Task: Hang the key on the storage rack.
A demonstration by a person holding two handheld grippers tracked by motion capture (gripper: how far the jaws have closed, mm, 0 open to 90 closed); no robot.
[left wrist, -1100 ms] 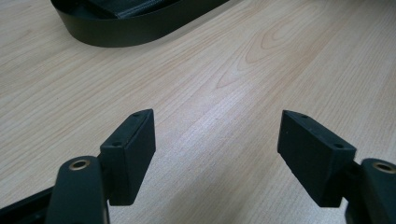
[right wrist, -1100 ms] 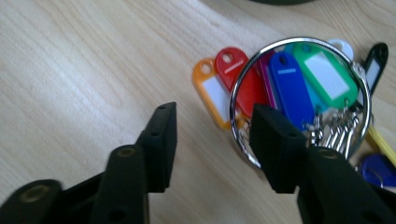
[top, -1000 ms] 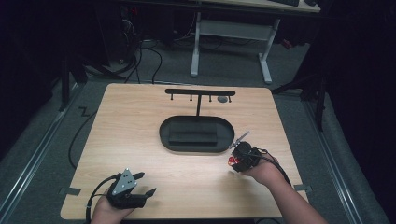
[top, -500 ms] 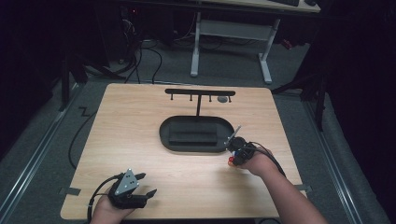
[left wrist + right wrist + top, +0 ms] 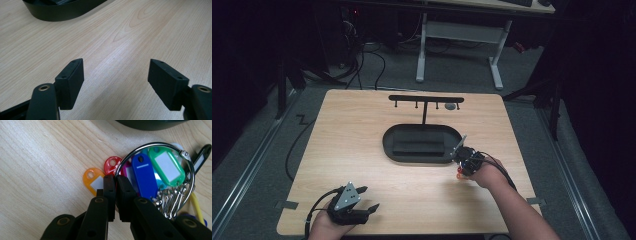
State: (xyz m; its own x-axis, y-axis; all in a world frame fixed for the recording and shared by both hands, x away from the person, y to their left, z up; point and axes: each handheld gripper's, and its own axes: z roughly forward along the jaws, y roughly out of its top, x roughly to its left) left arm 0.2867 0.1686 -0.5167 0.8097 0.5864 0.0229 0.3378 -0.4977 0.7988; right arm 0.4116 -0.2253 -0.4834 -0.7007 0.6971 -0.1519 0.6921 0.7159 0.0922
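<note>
A: Where is the key ring (image 5: 160,165) at this moment?

B: It lies on the tabletop (image 5: 362,150), just beside the right end of the black oval tray (image 5: 388,145). Many coloured tags hang on it: an orange tag (image 5: 93,181), a red tag (image 5: 112,165), a blue tag (image 5: 145,173) and a green tag (image 5: 165,166) are clear in the right gripper view.

A: And the right gripper (image 5: 115,178)?

B: Its jaws have just been closing, and they now pinch the metal wire of the key ring at its left side. The two pads stand almost together, with the wire between them.

A: What about the left gripper (image 5: 368,207)?

B: It rests at the near left corner of the tabletop, well apart from the key ring. Its jaws stand wide open, with bare wood between them. Behind the tray stands a black rack (image 5: 426,99) with small hooks.
</note>
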